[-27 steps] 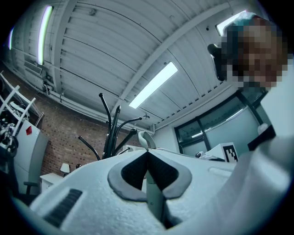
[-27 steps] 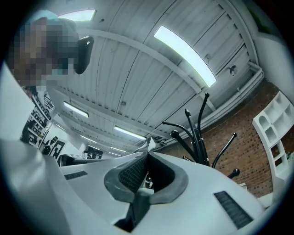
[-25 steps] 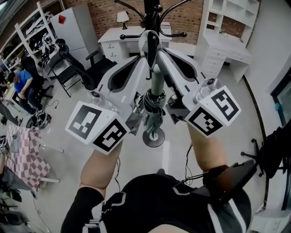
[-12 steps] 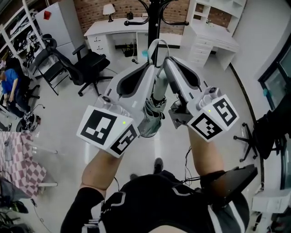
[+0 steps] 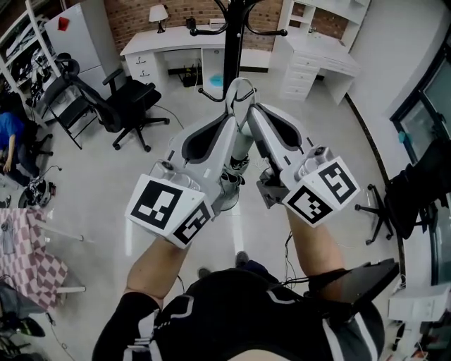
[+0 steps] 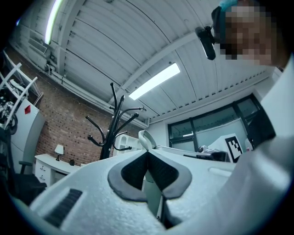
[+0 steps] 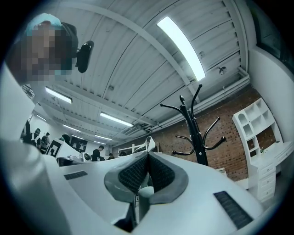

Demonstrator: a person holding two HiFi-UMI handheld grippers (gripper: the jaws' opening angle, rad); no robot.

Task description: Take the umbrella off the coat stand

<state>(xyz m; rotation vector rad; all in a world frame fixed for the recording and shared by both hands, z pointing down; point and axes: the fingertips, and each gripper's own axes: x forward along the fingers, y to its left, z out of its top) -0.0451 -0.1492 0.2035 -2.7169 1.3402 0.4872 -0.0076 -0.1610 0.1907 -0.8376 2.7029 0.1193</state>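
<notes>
umbrella point(image 5: 242, 144) clamped by left claw point(image 5: 230, 120) and right claw point(image 5: 251, 109), held apart from coat stand point(image 5: 232, 42).

Brick wall point(image 5: 123, 17), white desk point(image 5: 176, 42), black office chair point(image 5: 130, 106), pale glossy floor point(image 5: 91, 176)

I see a pale, glossy floor point(image 5: 106, 180). Standing on it are a black office chair point(image 5: 134, 102) at upper left, a white desk point(image 5: 173, 41) along the top, the coat stand point(image 5: 233, 35) at top centre, and white drawers point(image 5: 308, 69) at upper right.
</notes>
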